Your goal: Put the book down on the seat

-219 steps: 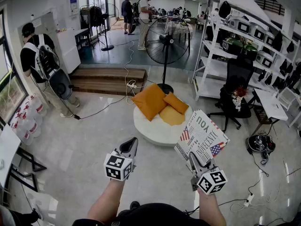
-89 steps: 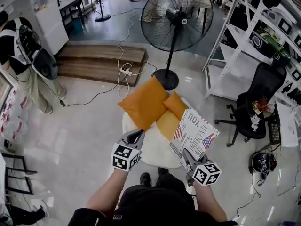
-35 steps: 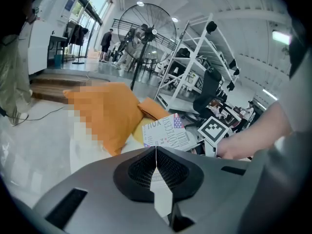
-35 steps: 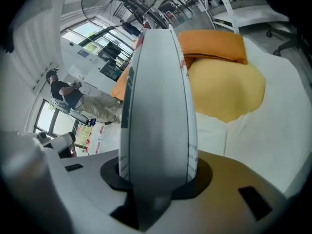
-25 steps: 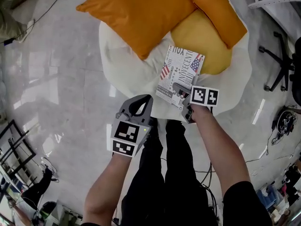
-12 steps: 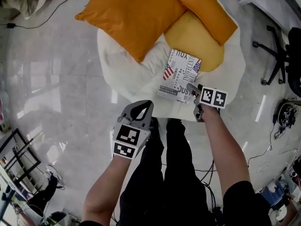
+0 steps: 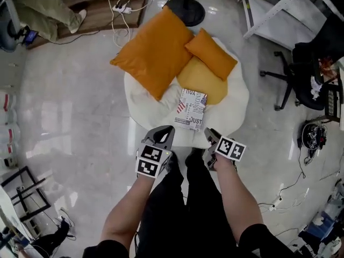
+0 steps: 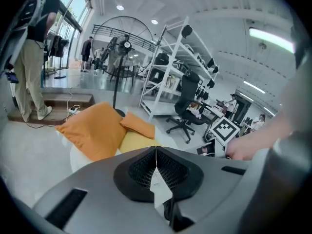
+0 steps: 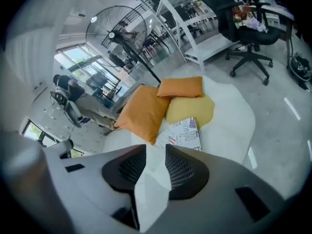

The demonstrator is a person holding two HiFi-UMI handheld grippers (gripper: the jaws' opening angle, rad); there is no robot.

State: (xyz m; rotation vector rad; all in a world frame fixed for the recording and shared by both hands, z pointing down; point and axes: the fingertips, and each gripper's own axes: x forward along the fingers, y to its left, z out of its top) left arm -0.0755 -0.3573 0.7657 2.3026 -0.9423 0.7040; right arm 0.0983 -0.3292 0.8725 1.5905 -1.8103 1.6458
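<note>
On the seat: the white paperback book (image 7: 192, 108) with a stars-and-stripes motif lies flat on the round white cushioned seat (image 7: 237, 109), towards its front edge, with its far end at the edge of a round yellow cushion (image 7: 201, 82).
Print on the cover: "YOU" can be read in the right gripper view (image 9: 185, 133), and the bigger word beside it looks like "INNOCENT". The finer print is too small to read.
Other cushions: a large square orange cushion (image 7: 153, 50) and a small orange cushion (image 7: 210, 52) sit behind the yellow one.
Right gripper (image 7: 210, 135): its jaws stand apart with nothing between them, and they have just been closing. It hangs over the seat's front rim, clear of the book.
Left gripper (image 7: 163, 132): its jaws are pressed together and empty, just beside the seat's front edge.
Marker cubes: black-and-white square codes with no lettering.
Change from a second ago: the right gripper was then at the book's near edge. Now the book lies free, and both grippers sit back nearer the person. More of the room also shows, including the black fan base (image 7: 185, 9) and the black office chair (image 7: 309, 74).
</note>
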